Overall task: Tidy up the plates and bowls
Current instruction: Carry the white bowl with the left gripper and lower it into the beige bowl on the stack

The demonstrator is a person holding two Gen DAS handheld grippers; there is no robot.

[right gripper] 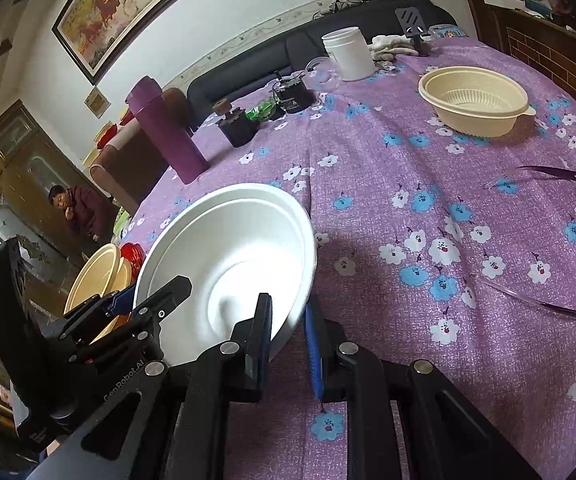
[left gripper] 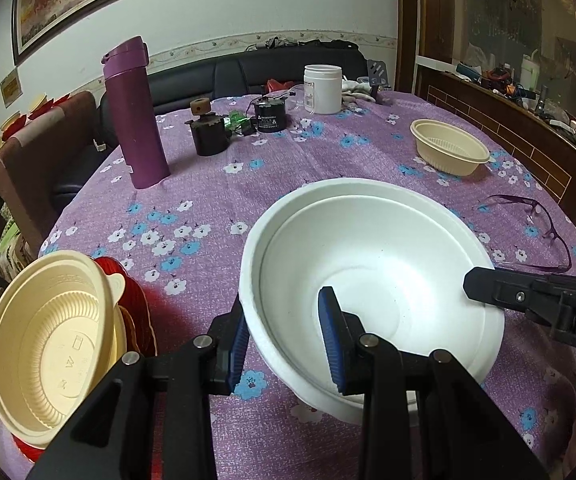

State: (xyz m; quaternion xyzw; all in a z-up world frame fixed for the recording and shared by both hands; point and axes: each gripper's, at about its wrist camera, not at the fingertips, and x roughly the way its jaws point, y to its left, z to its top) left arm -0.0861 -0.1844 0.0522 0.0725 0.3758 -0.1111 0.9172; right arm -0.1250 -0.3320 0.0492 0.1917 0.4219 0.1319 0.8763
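A white foam bowl (left gripper: 372,264) (right gripper: 231,248) is held tilted just above the purple tablecloth. My left gripper (left gripper: 288,340) straddles its near-left rim, one blue pad outside and one inside, with a gap to the wall. My right gripper (right gripper: 288,344) straddles the right rim, its jaws close around the wall; one of its fingers shows in the left wrist view (left gripper: 488,288). A cream bowl (left gripper: 47,344) (right gripper: 95,276) sits on red plates (left gripper: 135,312) at the left edge. Another cream bowl (left gripper: 450,146) (right gripper: 474,100) stands far right.
A purple flask (left gripper: 135,112) (right gripper: 167,132), black jars (left gripper: 209,134), a white tub (left gripper: 323,88) (right gripper: 350,58) and gloves stand at the back. Purple-framed safety glasses (left gripper: 540,236) (right gripper: 568,240) lie at the right. A person (right gripper: 79,212) sits beyond the table's left edge.
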